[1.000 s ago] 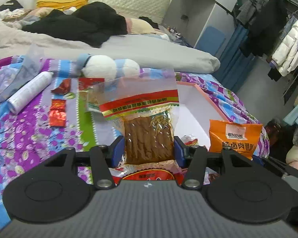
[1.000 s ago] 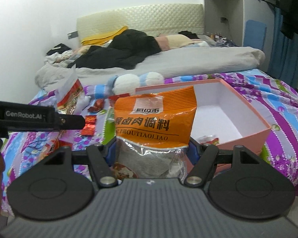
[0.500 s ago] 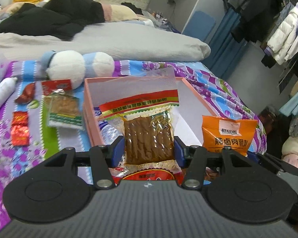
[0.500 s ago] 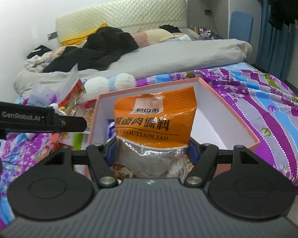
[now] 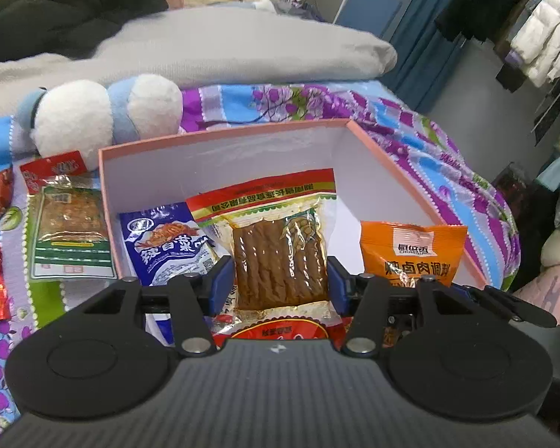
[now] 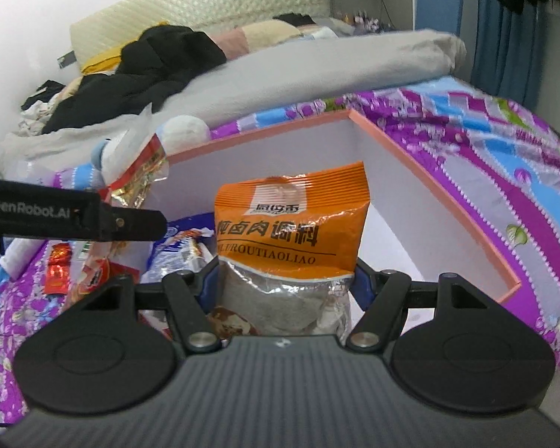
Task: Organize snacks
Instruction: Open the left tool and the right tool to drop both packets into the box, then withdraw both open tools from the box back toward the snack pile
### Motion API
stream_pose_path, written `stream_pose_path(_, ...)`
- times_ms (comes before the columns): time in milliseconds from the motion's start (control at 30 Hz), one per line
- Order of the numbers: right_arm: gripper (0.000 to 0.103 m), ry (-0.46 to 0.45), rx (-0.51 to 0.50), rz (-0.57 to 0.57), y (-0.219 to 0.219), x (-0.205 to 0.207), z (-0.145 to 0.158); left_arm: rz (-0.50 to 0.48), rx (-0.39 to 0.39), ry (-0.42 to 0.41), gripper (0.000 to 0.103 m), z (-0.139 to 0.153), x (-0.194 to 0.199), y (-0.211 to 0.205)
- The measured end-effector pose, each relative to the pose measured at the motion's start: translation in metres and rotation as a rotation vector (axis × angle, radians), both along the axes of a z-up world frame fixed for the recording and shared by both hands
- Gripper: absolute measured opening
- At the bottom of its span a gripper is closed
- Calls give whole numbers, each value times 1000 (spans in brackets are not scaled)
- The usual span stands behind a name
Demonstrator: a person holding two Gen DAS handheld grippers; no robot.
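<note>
Both hand-held grippers hang over the near edge of the pink box (image 5: 220, 138), each carrying one packet.

Left gripper (image 5: 280, 280): jaws clamped on the lower half of the clear packet of brown sticks (image 5: 280, 257). The packet stands roughly upright, its long axis running away from the gripper, with its red-and-green header (image 5: 261, 194) at the far end, over the box interior.

Right gripper (image 6: 283, 283): jaws clamped on the silver lower part of the orange seasoning packet (image 6: 291, 224), also upright, header farthest from the gripper.

Relation that governs the coming move: the box floor lies ahead of and below both grippers. A blue packet (image 5: 168, 246) already lies in the near left corner, just beside the left gripper's load; the floor toward the right wall (image 6: 429, 201) looks free. Judged from the views, the left load sits deeper over the box and could be released first; the right load needs the free right side.

Loose packets, among them a green-labelled packet (image 5: 69, 231), lie outside the left wall on the bedspread (image 5: 410, 142).
</note>
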State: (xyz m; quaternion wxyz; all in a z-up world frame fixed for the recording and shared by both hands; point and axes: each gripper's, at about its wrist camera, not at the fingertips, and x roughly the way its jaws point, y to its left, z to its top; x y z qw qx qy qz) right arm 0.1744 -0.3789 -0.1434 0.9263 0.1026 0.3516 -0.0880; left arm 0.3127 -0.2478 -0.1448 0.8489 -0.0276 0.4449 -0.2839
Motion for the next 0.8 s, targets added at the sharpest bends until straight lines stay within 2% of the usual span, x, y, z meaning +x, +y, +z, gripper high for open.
stream_pose_path(167, 71, 27, 20, -12, -9, 14, -14, 4, 13, 21, 59, -15, 14, -7)
stream_pose_path(200, 71, 29, 28, -12, -10, 15, -15, 4, 21, 13, 62, -16, 15, -7)
stream_pose_path(233, 71, 31, 35, -12, -12, 17, -17, 3, 32, 3, 70, -17, 16, -8)
stream_pose_path(367, 73, 73, 35, -35, -15, 24, -22, 10, 29, -5, 72, -13, 17, -4)
stream_pose_path(467, 82, 77, 41, -47, -15, 20, -21, 19, 20, -20, 72, -4, 12, 3)
stream_pose_path(800, 82, 1, 30, -27, 6, -17, 18, 40, -22, -105, 72, 49, -44, 38)
